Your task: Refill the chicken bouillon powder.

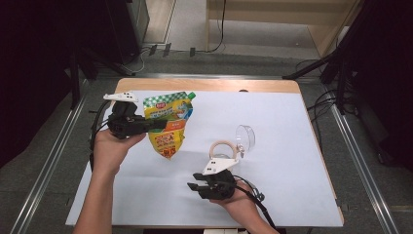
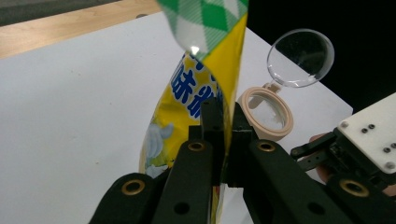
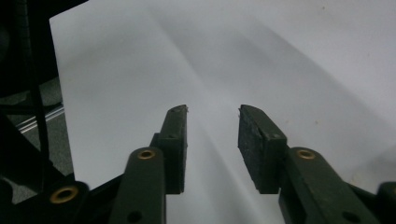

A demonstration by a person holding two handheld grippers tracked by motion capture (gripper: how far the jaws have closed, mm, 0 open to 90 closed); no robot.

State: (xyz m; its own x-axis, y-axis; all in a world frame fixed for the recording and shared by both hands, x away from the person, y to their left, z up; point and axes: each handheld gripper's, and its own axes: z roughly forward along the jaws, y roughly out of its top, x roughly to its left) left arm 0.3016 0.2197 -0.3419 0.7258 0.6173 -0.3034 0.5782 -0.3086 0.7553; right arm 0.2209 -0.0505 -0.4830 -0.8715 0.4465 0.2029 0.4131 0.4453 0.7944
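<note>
Taking the open glass jar near the middle of the white sheet as the landmark, the left gripper was well to the left of it and a little farther from the person, its jaws clamped tight on the edge of a yellow and green spouted refill pouch, which it held up off the sheet, hanging with its green cap uppermost. In the left gripper view the pads pinched only a thin strip of film, so the floppy pouch could have slipped or swung if the hand jerked, and a swing toward the jar might have knocked it. The jar's clear hinged lid stood tipped back on the far side of its pale rim, and a bump could have dropped the lid shut or shoved the jar aside. Just on the person's side of the jar, the right gripper hovered over bare sheet with its jaws parted and nothing between them; whether the pouch was already uncapped I could not tell, and an open spout tilted early would have spilled short of the jar.
</note>
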